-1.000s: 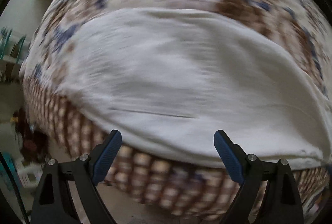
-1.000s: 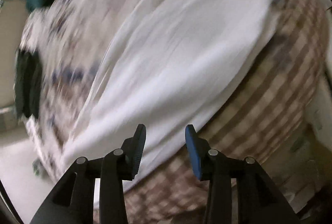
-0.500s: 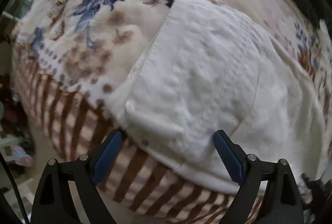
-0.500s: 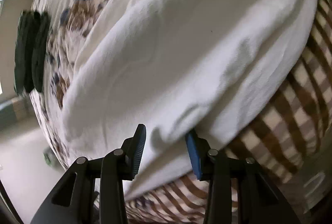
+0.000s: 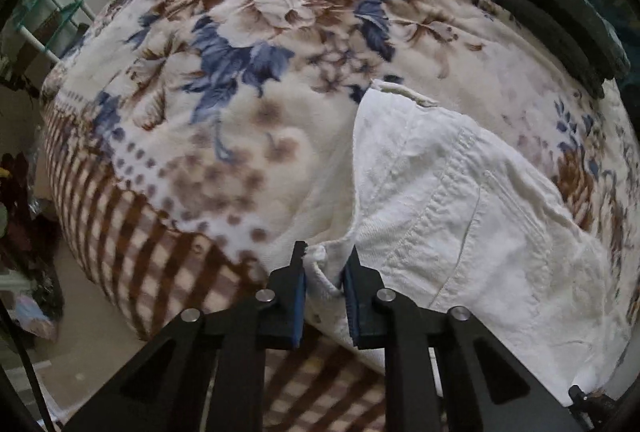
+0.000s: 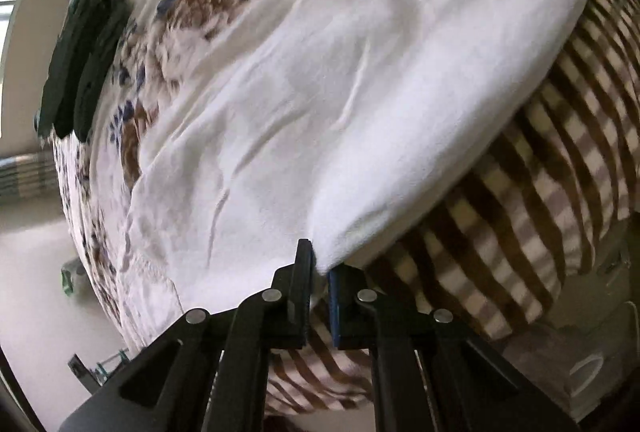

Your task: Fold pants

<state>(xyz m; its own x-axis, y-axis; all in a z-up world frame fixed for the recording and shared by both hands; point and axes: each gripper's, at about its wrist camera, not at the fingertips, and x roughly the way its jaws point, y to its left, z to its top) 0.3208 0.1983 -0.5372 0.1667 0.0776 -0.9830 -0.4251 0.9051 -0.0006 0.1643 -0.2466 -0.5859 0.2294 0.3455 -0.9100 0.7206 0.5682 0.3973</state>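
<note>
On the bed, across a floral blanket (image 5: 256, 43) with a brown checked border, lie the white pants (image 5: 460, 199), spread flat near the blanket's edge. From my left wrist view, the left gripper (image 5: 325, 272) points steeply down at the near corner of the pants. Its jaws have pinched in on a small bunched fold of hem or waistband fabric, which stands between the blue pads (image 5: 299, 296) and is pressed by both. Stitched seams run across the cloth just beyond the grip.

My right wrist view shows the right gripper (image 6: 319, 266) at another corner of the same pants (image 6: 340, 71). Its jaws are drawn almost together, with a peaked tip of white cloth caught between the pads. From there the fabric fans out, smooth with a few creases, toward the far side of the bed.

A dark green folded cloth (image 6: 80, 59) lies on the blanket well apart from the pants; the left view shows it too, at the far right (image 5: 560, 27).
</note>
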